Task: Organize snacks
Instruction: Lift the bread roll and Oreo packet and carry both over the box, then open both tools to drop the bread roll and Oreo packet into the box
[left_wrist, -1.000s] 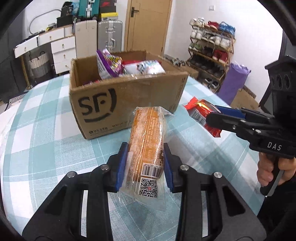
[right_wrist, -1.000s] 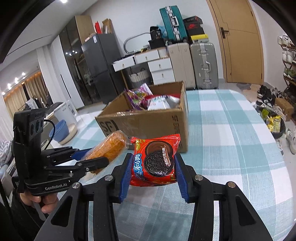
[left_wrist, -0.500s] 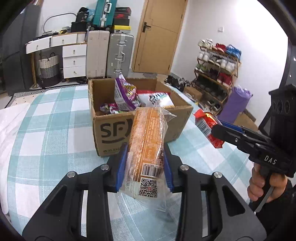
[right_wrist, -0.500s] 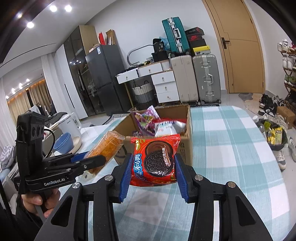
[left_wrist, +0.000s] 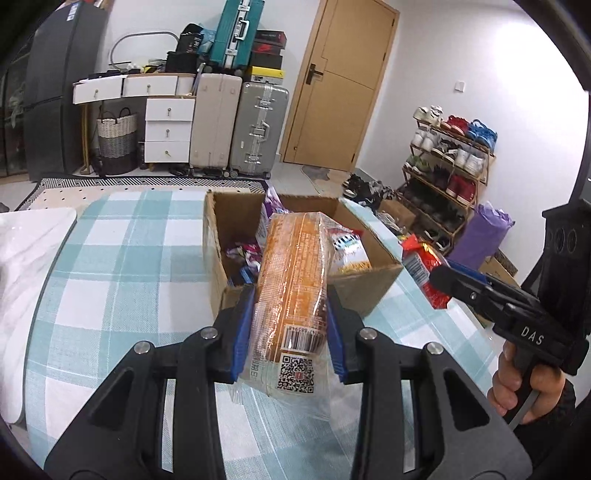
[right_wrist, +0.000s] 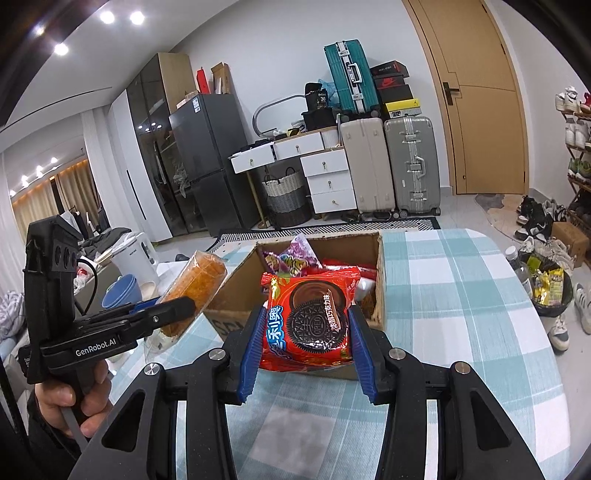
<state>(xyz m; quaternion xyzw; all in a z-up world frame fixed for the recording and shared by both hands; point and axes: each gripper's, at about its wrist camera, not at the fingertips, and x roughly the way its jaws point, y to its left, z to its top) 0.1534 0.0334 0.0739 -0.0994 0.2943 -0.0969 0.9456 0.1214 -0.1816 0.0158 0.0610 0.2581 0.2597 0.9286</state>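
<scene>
My left gripper (left_wrist: 290, 332) is shut on an orange bread pack in clear wrap (left_wrist: 291, 280), held above the table just before the near edge of the open cardboard box (left_wrist: 369, 291). My right gripper (right_wrist: 304, 343) is shut on a red Oreo pack (right_wrist: 310, 317), held above the box's near wall (right_wrist: 229, 317). The box holds several snack packs (right_wrist: 295, 258). The right gripper and the Oreo pack (left_wrist: 424, 269) show at the right of the left wrist view. The left gripper and the bread pack (right_wrist: 195, 284) show at the left of the right wrist view.
The box stands on a table with a teal and white checked cloth (left_wrist: 122, 266). A white slab (left_wrist: 22, 295) lies at the table's left edge. Suitcases (left_wrist: 236, 129), white drawers and a shoe rack (left_wrist: 447, 166) stand beyond. A bin (right_wrist: 550, 288) is on the floor at the right.
Both grippers have risen and moved forward toward the box with their packs still held. The box's inside now shows from above in both views.
</scene>
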